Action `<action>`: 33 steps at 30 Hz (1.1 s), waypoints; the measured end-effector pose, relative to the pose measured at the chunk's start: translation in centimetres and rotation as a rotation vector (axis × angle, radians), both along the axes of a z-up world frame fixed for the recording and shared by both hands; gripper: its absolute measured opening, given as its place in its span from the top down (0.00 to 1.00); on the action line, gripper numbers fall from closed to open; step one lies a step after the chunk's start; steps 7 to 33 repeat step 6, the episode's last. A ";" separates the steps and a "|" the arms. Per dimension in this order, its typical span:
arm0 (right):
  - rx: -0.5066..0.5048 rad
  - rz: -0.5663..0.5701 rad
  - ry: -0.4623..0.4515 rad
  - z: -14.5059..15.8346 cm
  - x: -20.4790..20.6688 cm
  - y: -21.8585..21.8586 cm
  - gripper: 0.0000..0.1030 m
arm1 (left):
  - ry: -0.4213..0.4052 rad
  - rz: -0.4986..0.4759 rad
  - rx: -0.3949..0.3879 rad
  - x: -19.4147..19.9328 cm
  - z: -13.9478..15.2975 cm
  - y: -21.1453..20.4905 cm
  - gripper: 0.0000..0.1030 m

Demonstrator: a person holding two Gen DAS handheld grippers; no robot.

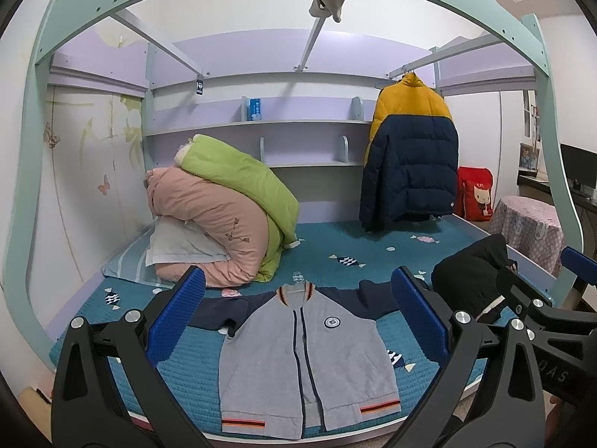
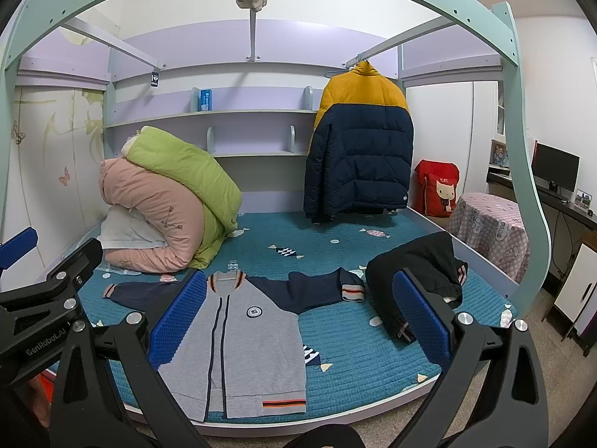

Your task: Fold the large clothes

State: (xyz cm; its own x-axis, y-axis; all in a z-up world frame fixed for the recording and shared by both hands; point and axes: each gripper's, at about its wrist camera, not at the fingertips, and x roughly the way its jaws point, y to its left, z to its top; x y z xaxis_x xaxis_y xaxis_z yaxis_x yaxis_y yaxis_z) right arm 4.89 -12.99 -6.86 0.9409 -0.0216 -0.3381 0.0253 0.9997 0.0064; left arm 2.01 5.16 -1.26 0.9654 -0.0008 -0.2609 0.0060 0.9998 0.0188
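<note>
Your left gripper hangs above the near edge of the bed with its jaws spread wide and nothing between them, and your right gripper does the same just beside it, also released and empty. The grey jacket with dark blue sleeves lies flat and face up on the blue quilted cover, zip closed, collar pointing toward the shelves and hem at the near edge; both sleeves are spread out sideways. To its right sits a bundle of black clothing, close to the tip of the right sleeve. Farther back, a pink quilt and a green quilt are piled on a pillow, and a yellow and navy puffer coat hangs from the rail.
</note>
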 end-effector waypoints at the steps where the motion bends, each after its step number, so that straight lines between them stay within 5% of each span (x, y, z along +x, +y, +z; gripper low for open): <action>1: 0.000 -0.001 0.001 0.0 0.1 -0.1 0.07 | 0.005 -0.001 0.000 0.1 0.0 0.0 0.04; 33: -0.001 -0.007 0.003 0.1 -0.1 -0.2 0.07 | 0.014 -0.007 -0.008 0.5 0.0 0.4 0.04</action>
